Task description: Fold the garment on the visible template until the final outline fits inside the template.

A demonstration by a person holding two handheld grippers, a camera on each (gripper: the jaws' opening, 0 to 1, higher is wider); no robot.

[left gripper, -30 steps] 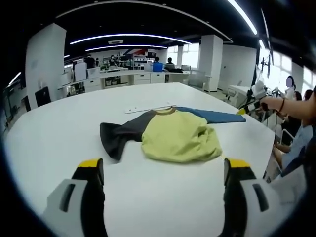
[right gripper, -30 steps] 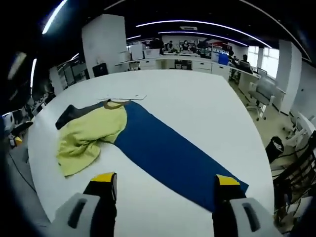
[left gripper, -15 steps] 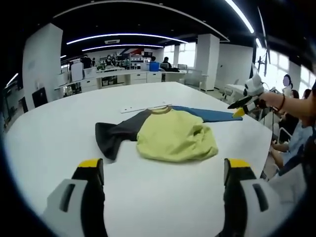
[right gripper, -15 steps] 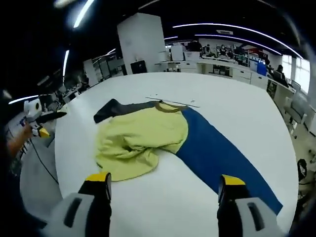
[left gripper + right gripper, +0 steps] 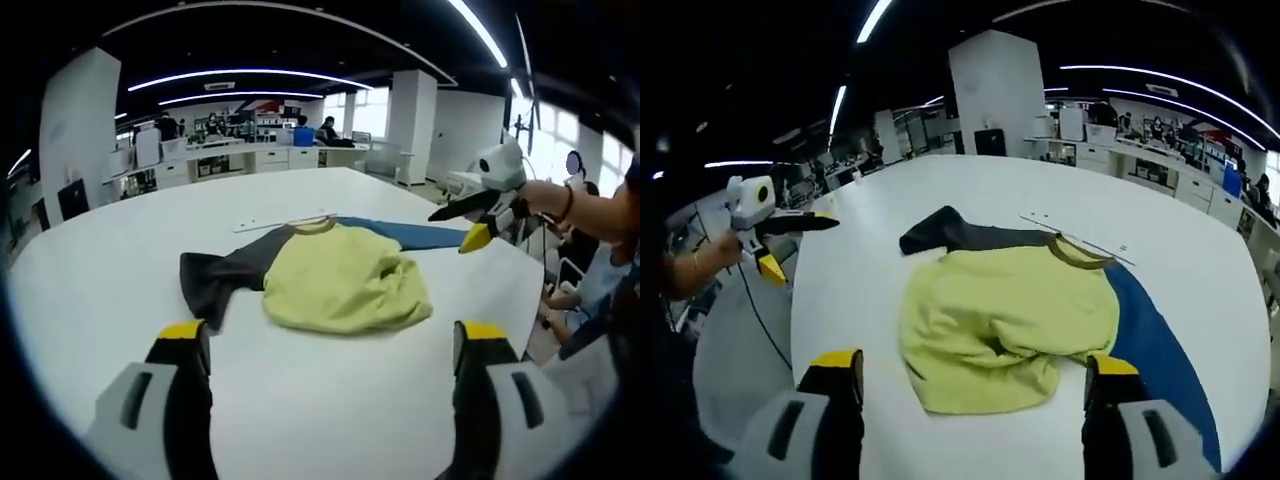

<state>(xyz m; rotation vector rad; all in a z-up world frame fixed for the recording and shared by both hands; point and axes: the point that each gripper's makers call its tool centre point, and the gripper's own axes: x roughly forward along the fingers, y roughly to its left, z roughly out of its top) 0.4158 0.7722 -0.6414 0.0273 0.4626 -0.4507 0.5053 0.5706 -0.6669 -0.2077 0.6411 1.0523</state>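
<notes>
Both grippers, left and right, hang jaws spread, empty, flanking the yellow shirt bunched over the blue template, lining up a fold

No writing, label, brand or number can be read anywhere here, neither on the crumpled yellow-green shirt nor around the room.

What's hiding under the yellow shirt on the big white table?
A long blue mat sticks out from under the crumpled yellow shirt with dark grey sleeve. How far it runs beneath is covered. Elsewhere the shirt lies on the white table.
</notes>
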